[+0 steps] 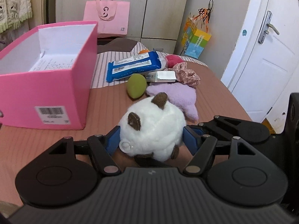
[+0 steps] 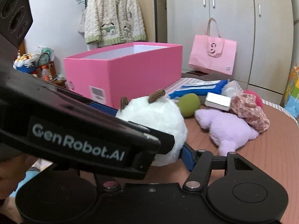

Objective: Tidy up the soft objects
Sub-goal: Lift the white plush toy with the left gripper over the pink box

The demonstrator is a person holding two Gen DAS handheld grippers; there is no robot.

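Observation:
A white round plush with brown ears (image 1: 152, 128) sits on the brown bedspread between the blue pads of my left gripper (image 1: 152, 140), which is shut on it. The same plush (image 2: 157, 125) shows in the right wrist view, with the left gripper's body crossing in front. My right gripper (image 2: 149, 155) stands wide beside the plush; only its right blue fingertip (image 2: 187, 155) shows, so I cannot tell its state. An open pink box (image 1: 44, 85) stands to the left. Behind the plush lie a green ball (image 1: 136, 85), a purple plush (image 1: 177, 97) and a floral scrunchie (image 1: 186, 74).
A blue wipes pack (image 1: 133, 65), a small white box (image 1: 164, 76), a red ball (image 1: 172, 59) and an orange item (image 1: 143, 51) lie further back. A pink bag (image 1: 107, 16) leans on the wardrobe. A colourful gift bag (image 1: 196, 39) and a white door (image 1: 261, 56) are on the right.

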